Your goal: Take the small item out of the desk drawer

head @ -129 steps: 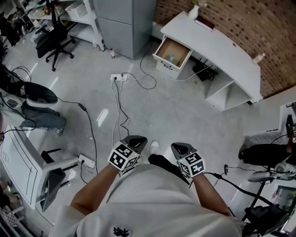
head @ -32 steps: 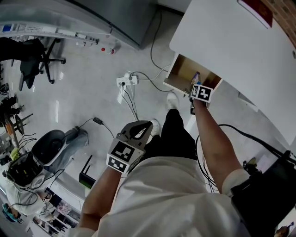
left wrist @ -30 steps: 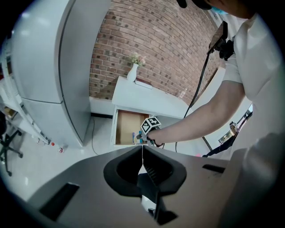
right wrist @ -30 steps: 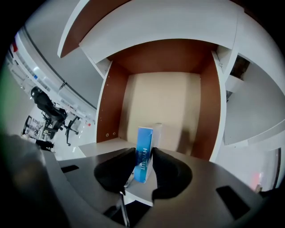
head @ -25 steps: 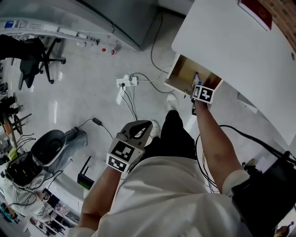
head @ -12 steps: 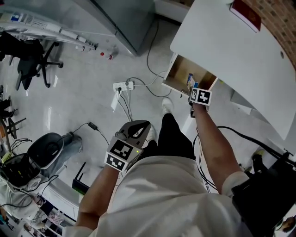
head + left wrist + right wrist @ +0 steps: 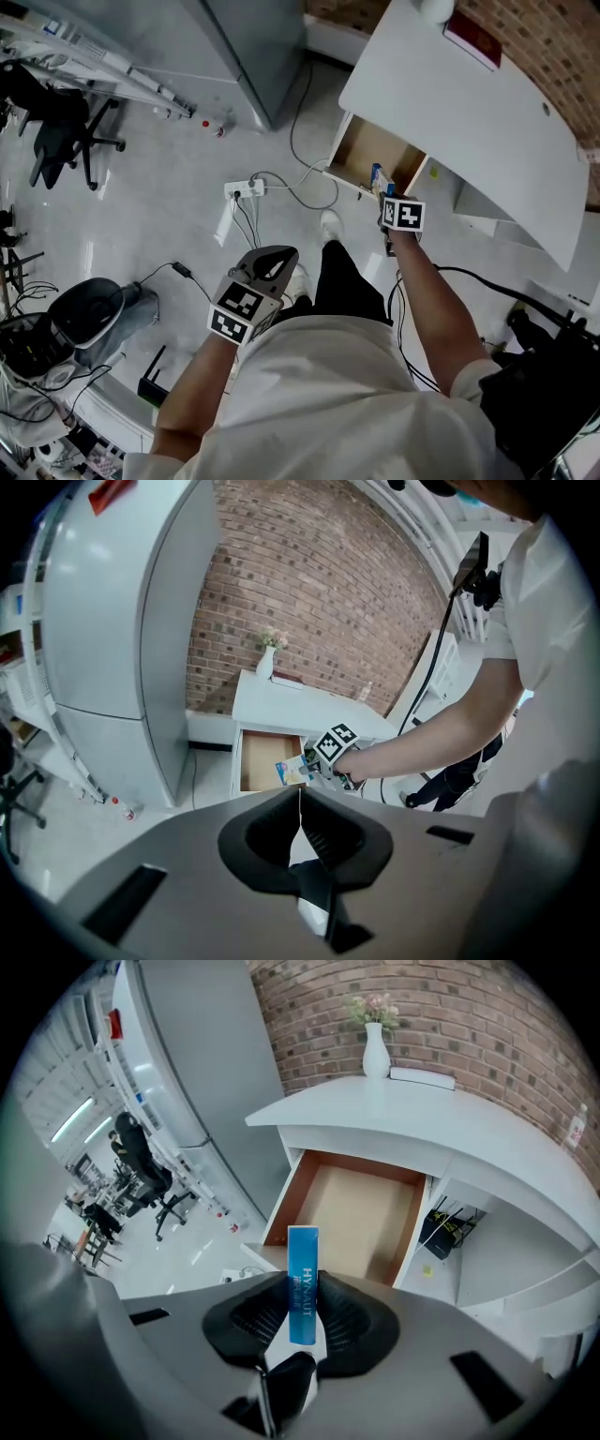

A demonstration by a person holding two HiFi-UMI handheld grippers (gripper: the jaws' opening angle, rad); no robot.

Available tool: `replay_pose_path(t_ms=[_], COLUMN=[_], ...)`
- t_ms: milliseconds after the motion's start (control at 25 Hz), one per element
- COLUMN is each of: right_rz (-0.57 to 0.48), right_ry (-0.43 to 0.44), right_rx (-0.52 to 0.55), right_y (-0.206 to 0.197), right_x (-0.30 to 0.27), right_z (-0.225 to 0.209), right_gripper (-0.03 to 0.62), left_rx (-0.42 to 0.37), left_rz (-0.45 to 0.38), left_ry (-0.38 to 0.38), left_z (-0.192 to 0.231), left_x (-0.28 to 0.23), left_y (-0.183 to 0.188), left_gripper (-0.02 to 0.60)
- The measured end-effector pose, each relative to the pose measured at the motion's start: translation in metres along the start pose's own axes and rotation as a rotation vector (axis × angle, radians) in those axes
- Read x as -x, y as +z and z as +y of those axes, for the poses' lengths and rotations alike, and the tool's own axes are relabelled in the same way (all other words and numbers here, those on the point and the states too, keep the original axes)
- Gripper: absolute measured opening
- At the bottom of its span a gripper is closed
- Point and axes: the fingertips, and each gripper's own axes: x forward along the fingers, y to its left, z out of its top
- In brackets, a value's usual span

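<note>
Blue and upright, the small box (image 7: 303, 1274) sits pinched in our right claw (image 7: 302, 1309), above the open desk drawer's (image 7: 356, 1208) 6 o'clock edge; our left claw (image 7: 300, 819) is closed on nothing.

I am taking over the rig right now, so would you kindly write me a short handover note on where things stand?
Left gripper: fingers together, empty, near the person's waist.
Right gripper: closed on the small blue box, upright between its fingers.
Drawer: open under the white desk, inside looks bare.
Done: box grasped and raised over the drawer's front edge.
Left: carry it away and set it down; the drawer stands open.
</note>
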Motion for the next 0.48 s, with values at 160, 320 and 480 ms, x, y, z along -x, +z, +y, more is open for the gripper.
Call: replay_pose_path(t_ms=[160,320,480], right_rz=[-0.012,-0.027,-0.04], right_ry=[0.01,0.028,0.059], right_rx=[0.031,0.062,0.106], right_y=[-0.018,-0.032,-0.046], right_x=[0.034,0.07,0.103], right_z=[0.014,0.032,0.054], right_gripper=[0.112,0.112,0.112], left_rx=[0.007,0.005,-0.005], left_rz=[-0.018,-0.041,-0.056], left_ry=[-0.004,-0.011,-0.014], left_z=[-0.009,-0.018,-0.026], left_x=[0.022,0.041,0.057], left_y=[-0.009,-0.015,-0.024], left_gripper=[0.025,0.025,0.025])
